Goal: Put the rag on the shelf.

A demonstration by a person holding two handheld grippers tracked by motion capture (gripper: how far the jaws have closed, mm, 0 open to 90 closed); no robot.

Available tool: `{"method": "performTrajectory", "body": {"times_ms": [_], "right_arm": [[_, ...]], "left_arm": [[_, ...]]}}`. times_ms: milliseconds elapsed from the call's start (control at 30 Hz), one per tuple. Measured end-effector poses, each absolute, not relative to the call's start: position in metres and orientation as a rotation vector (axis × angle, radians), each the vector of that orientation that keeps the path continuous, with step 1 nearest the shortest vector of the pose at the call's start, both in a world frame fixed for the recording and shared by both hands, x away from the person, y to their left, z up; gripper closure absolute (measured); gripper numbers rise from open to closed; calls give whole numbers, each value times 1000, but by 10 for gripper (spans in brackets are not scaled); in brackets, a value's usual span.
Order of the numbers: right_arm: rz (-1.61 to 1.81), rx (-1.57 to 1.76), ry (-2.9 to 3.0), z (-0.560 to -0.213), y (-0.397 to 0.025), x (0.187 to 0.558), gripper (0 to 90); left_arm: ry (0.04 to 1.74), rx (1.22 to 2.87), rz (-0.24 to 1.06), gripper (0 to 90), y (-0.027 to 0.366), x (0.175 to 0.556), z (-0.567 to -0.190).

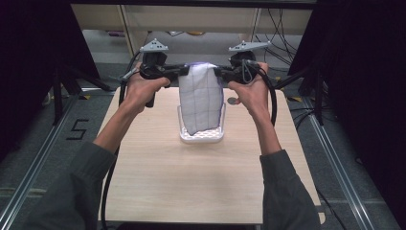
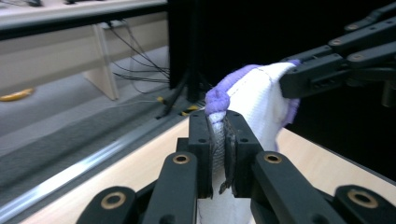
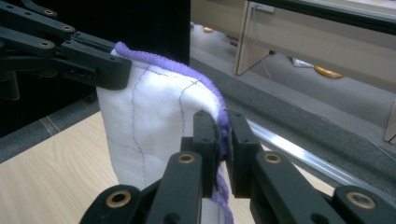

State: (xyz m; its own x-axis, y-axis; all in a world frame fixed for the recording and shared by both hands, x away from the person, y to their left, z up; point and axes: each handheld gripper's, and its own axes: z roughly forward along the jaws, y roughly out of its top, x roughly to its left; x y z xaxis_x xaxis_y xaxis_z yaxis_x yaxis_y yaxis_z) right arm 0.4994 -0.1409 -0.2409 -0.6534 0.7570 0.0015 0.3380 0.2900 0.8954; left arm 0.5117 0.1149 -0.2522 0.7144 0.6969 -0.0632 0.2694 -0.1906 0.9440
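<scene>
My sleeves come in over the pale wooden table (image 1: 201,182). Mid-table sits a white basket (image 1: 201,135). Above it hangs a white cloth (image 1: 201,98) with purple edging, its lower end in the basket. My left gripper (image 1: 184,72) and right gripper (image 1: 216,72) each pinch a top corner. Beyond lie grey floor, cables and wooden furniture.

A black numeral "5" (image 1: 76,129) is marked on the grey floor (image 1: 43,158) left of the desk (image 1: 201,182); nothing else is legible.

Cloth's (image 1: 201,98) lower end hidden inside white basket (image 1: 201,137)
</scene>
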Motion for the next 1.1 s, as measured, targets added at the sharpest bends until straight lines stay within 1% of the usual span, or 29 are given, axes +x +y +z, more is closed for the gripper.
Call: {"method": "performTrajectory", "body": {"times_ms": [200, 500, 800, 1100], "right_arm": [[1306, 1005, 2119, -249, -136, 526, 844], [1281, 1072, 2138, -270, -133, 559, 843], [1235, 1136, 2143, -290, -126, 579, 841], [1170, 1230, 2201, -313, -124, 588, 834]], "left_arm": [[841, 1745, 467, 820, 113, 536, -262], [886, 1761, 454, 819, 110, 562, -283], [911, 1797, 472, 817, 108, 578, -305], [939, 1828, 431, 809, 107, 585, -330]]}}
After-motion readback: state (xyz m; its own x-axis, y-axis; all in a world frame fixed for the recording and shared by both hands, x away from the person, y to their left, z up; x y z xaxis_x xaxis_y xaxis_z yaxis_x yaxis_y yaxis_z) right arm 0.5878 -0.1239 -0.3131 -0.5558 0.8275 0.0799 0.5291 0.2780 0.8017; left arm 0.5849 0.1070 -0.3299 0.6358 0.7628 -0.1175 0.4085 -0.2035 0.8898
